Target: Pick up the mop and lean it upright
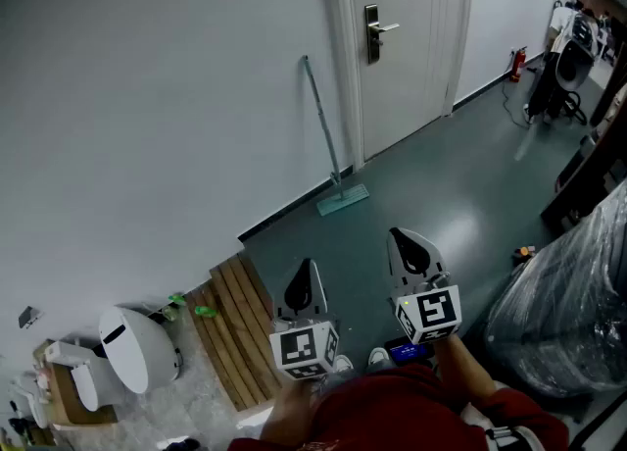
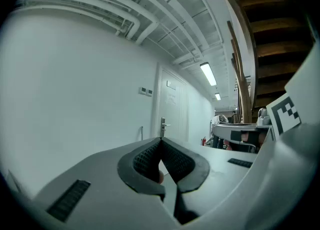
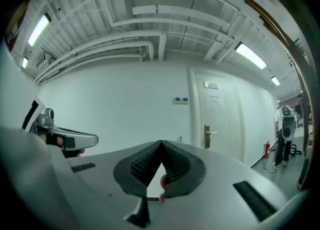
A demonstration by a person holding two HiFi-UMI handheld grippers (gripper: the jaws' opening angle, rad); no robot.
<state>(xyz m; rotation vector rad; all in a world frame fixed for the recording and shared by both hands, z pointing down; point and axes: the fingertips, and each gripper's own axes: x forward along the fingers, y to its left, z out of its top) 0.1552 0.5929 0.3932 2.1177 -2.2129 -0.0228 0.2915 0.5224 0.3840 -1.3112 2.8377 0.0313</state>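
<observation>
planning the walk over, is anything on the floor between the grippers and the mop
Nothing visible. The mop leans on the wall; the floor from the left gripper and right gripper to it is bare. The wooden pallet lies off left, the plastic-wrapped bundle off right.

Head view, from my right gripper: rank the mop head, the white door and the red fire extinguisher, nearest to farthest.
From the right gripper:
1. Mop head, ahead and slightly left.
2. Door, beyond it, straight ahead.
3. Fire extinguisher, far right, past the door.
</observation>
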